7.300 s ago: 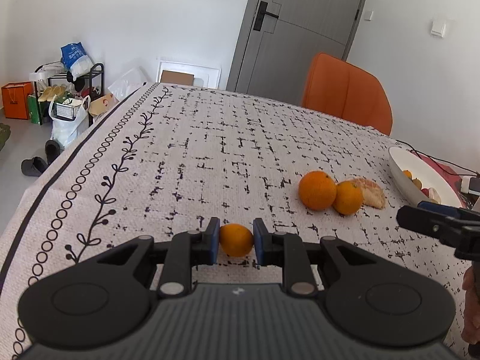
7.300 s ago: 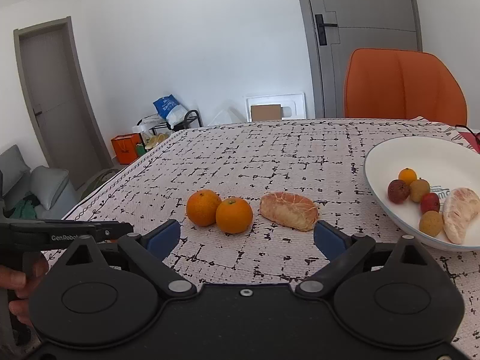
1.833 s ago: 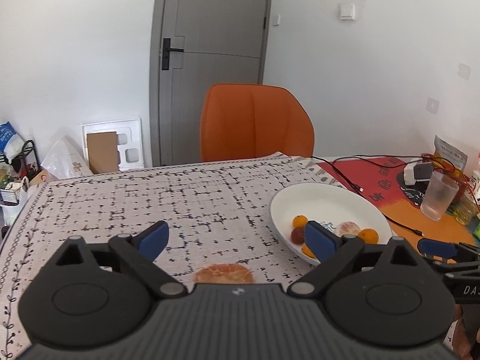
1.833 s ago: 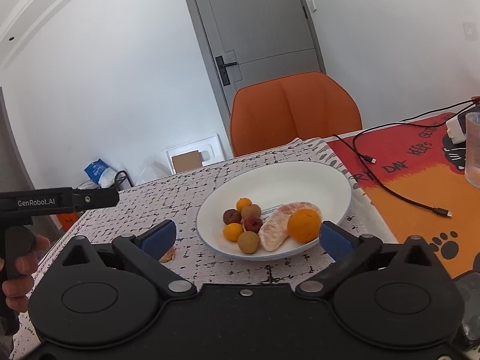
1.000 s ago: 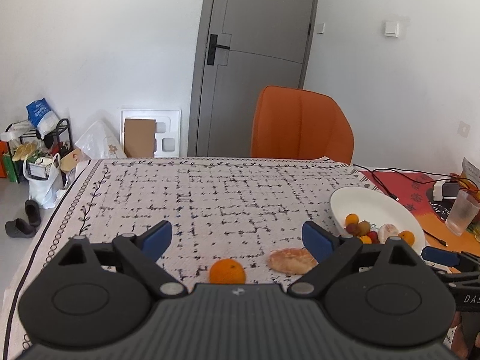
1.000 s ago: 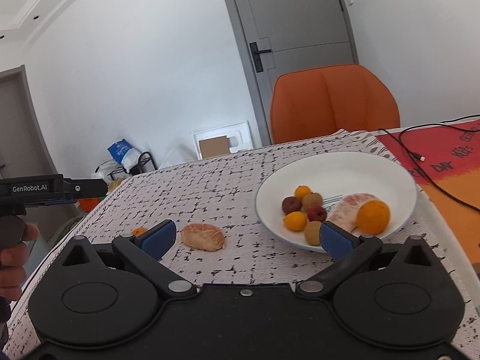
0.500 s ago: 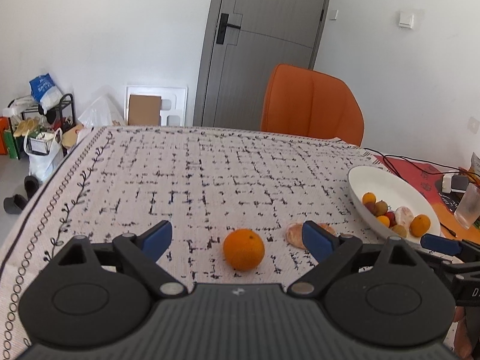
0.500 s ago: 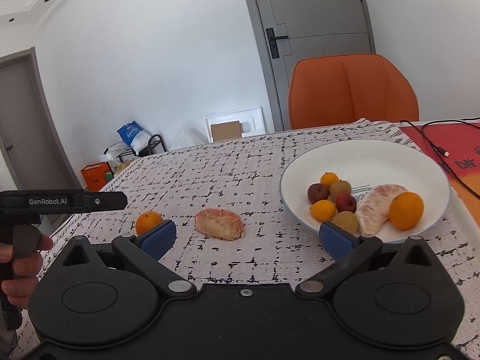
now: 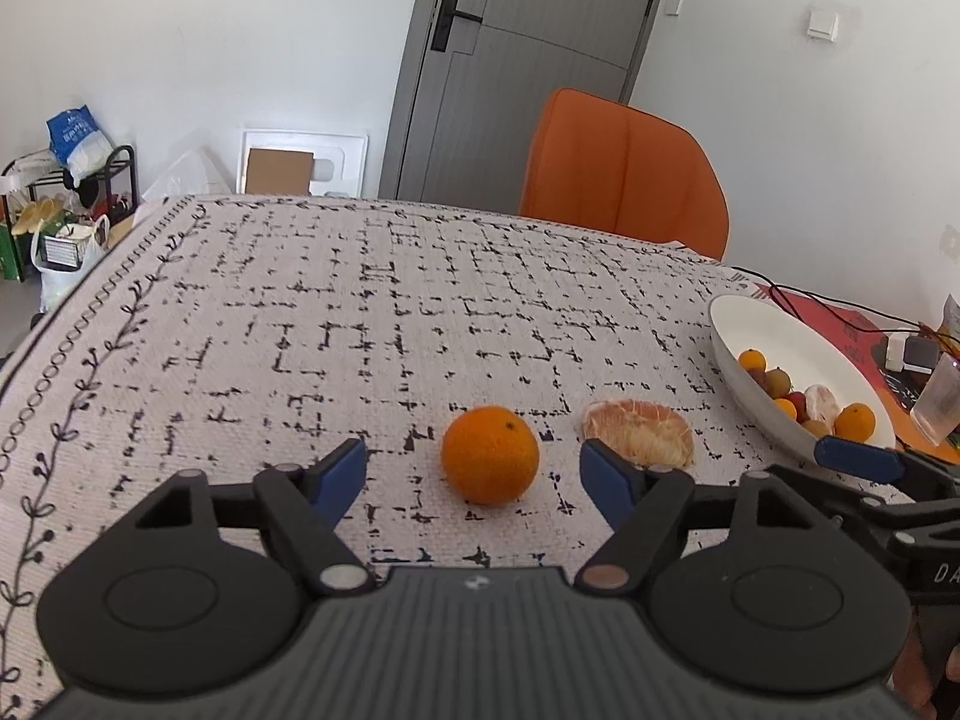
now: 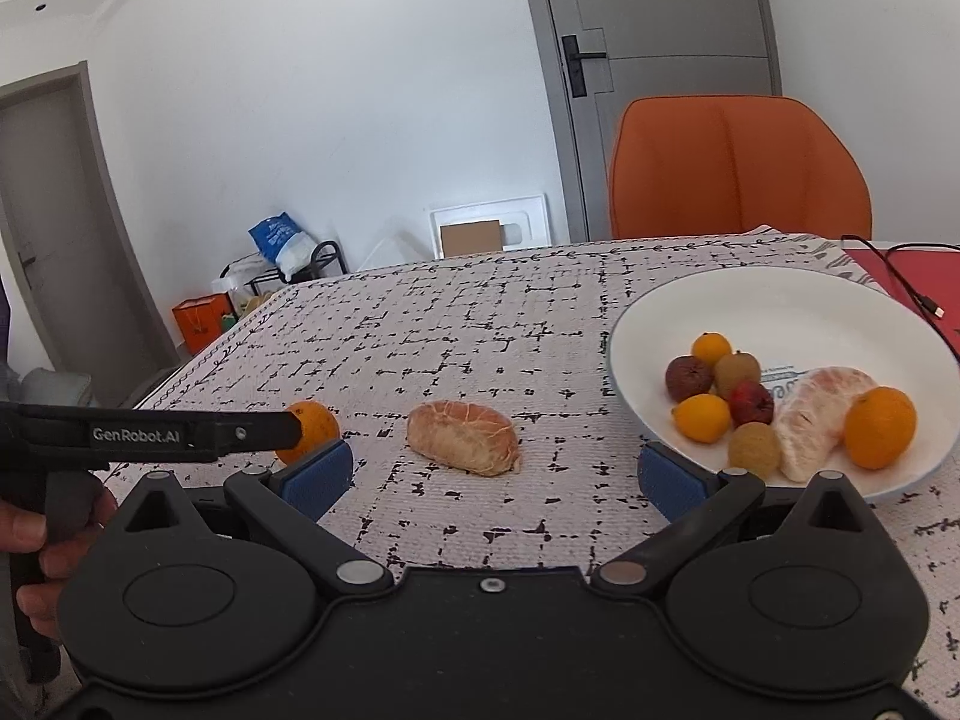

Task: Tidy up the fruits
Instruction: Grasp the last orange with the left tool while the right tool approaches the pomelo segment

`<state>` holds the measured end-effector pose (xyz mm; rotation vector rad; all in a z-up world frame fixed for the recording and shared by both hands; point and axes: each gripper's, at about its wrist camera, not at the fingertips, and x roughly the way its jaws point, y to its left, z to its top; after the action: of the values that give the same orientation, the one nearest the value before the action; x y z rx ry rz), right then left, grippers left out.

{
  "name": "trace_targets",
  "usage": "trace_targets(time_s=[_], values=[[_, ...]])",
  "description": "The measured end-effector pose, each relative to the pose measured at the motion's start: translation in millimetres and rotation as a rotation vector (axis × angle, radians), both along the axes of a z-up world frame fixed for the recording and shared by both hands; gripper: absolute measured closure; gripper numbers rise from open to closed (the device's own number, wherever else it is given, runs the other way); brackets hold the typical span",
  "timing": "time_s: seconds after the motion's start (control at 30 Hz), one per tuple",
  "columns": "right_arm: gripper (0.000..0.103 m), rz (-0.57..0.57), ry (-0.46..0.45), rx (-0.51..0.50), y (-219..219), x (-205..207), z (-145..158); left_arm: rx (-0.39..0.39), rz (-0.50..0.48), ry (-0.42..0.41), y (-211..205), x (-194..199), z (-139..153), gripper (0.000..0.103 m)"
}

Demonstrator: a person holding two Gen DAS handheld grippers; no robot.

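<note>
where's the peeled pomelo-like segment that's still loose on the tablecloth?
The peeled citrus segment lies on the patterned tablecloth between the whole round orange and the white fruit bowl, touching neither.

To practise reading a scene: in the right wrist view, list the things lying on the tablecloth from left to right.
Whole orange → peeled citrus piece → white plate of mixed fruit.
</note>
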<state>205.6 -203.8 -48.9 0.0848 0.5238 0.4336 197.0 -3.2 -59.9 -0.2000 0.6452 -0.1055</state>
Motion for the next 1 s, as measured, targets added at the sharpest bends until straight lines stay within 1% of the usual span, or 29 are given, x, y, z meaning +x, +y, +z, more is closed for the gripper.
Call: trace_targets(time_s=[0.2,0.3,0.33,0.37,0.5,0.73,0.8,0.93,1.0], values=[[0.003,0.016,0.007,-0.010,6,6,-1,-0.002,-0.003,0.012,-4,9,-6,0.031],[0.006,0.026,0.009,-0.013,9,8,-2,-0.011,-0.008,0.022,-5,15,-10,0.047],[0.006,0.027,0.010,-0.014,9,9,-3,-0.017,-0.013,0.028,-5,17,-12,0.059],[0.007,0.028,0.012,-0.015,10,11,-4,-0.022,-0.018,0.036,-5,18,-14,0.064],[0.013,0.042,0.020,-0.018,12,16,-5,-0.017,-0.014,0.028,-5,16,-13,0.065],[0.018,0.066,0.021,-0.038,21,29,-7,-0.018,0.010,0.024,6,9,-11,0.065],[0.022,0.077,0.022,-0.046,24,32,-8,-0.017,0.018,0.023,9,9,-9,0.065],[0.024,0.096,0.018,-0.060,30,41,-7,-0.017,0.039,0.021,18,6,-8,0.065],[0.027,0.104,0.021,-0.064,32,44,-7,-0.018,0.049,0.020,21,4,-8,0.065]])
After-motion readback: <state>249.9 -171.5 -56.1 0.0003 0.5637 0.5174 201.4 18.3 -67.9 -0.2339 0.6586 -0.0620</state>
